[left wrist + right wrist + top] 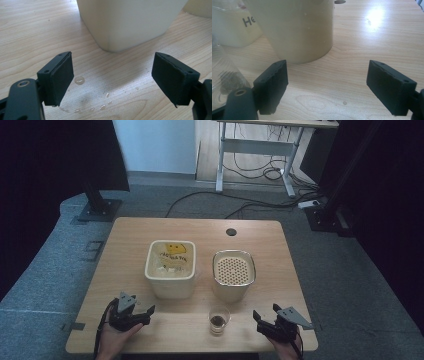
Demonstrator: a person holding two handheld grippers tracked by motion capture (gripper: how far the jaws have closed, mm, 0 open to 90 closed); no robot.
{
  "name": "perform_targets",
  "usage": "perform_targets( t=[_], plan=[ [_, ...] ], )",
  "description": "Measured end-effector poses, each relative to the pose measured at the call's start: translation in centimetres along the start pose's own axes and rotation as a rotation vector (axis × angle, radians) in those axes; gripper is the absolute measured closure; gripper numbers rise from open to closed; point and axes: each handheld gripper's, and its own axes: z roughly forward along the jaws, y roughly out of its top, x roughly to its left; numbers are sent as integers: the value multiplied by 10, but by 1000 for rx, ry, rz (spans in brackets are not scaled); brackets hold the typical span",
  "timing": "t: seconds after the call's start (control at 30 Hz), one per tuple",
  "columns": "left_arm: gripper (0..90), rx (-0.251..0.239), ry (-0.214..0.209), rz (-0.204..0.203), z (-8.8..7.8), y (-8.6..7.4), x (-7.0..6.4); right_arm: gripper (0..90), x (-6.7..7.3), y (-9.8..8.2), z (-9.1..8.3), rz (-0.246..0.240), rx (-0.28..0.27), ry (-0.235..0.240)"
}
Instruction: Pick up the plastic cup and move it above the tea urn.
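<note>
High view: we list 1 wooden worktop (130, 235) carrying 2 cream containers side by side near its middle, a square tub (170, 268) on the left with yellow-printed packets inside, and a rounded-square canister (234, 274) on the right topped by a perforated lid. In front of the canister, near the worktop's front edge, we note 1 small clear glass (219, 319) with something dark at its bottom. The left hand-held gripper (144, 312) sits at the front left of the worktop, in front of the tub and apart from it; the right hand-held gripper (266, 315) sits at the front right, just right of the glass and not touching it. Left gripper view: we record the left hand-held gripper (112, 75) with its 2 jaws spread wide and nothing between them, aimed at the base of the tub (130, 22), which stands a little beyond the pads; several water droplets (79, 80) lie on the wood between the jaws. Right gripper view: we record the right hand-held gripper (327, 85) likewise spread and empty, with the canister (297, 30) ahead, the glass (224, 75) at the left edge beside the left jaw, and the tub (234, 27) behind it bearing dark lettering.
</note>
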Motion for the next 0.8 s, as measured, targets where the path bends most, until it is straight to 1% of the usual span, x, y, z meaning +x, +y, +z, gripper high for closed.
perform_targets(
  t=[0.23,0.33,0.5,0.53,0.57,0.6,0.63,0.67,0.7,0.73,0.77,0.8],
  plan=[
    [181,-3,-5,2,-1,0,-1,169,0,1,-3,11,-4,13],
    [184,-8,-11,0,-3,1,-1,177,1,1,-3,6,-8,20],
    [194,-12,7,-7,-5,0,2,205,5,-1,-5,-4,-11,54],
    [195,-12,7,-7,-5,0,2,205,5,-1,-5,-4,-11,54],
    [195,-12,6,-13,-5,0,2,212,8,-1,-8,-19,-17,67],
    [194,-12,6,-13,-5,0,2,212,8,-1,-8,-19,-17,67],
    [194,-13,3,-11,-5,0,1,218,13,-1,-10,-27,-14,86],
    [194,-13,3,-11,-5,0,1,218,13,-1,-10,-27,-14,86],
    [194,-12,1,-9,-5,0,0,218,18,-1,-10,-36,-12,110],
    [194,-12,-1,-6,-5,0,-1,217,27,-2,-10,-57,-2,153],
    [193,-12,-1,-6,-5,0,-1,217,27,-2,-10,-57,-2,153],
    [193,-7,-5,-2,-3,0,-2,207,39,-4,-7,-71,11,200]
  ],
)
